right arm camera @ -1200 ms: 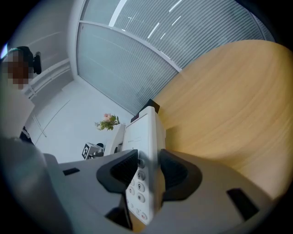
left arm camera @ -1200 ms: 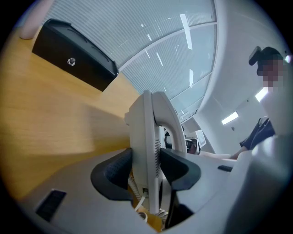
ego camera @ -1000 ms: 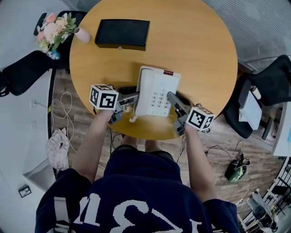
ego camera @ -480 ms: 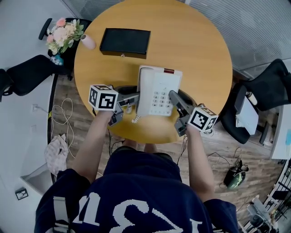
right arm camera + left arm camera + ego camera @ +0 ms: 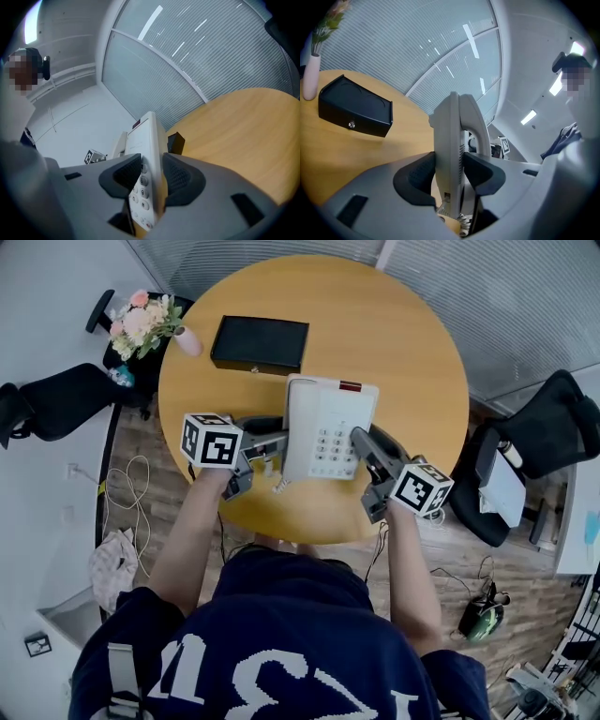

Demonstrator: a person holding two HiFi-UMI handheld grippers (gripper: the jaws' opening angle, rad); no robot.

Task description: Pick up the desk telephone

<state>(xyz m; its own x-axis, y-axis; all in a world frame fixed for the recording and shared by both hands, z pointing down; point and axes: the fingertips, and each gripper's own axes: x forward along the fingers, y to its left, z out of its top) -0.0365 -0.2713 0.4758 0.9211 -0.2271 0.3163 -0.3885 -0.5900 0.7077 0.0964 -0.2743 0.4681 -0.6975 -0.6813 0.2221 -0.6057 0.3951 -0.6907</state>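
The left tool (image 5: pixel 272 446) clamped the handset side of the phone (image 5: pixel 323 423) and the right tool (image 5: pixel 364 442) its keypad edge, 1 on each flank so we could keep it level. It hung between them over the bench (image 5: pixel 412 352), seemingly clear of it.

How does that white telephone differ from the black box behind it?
The desk telephone is white with a keypad; the black box is dark and plain-topped. The telephone is gripped at its sides by the left gripper and right gripper; the box lies untouched on the table. The telephone is nearer the person than the box. Both are flat rectangles.
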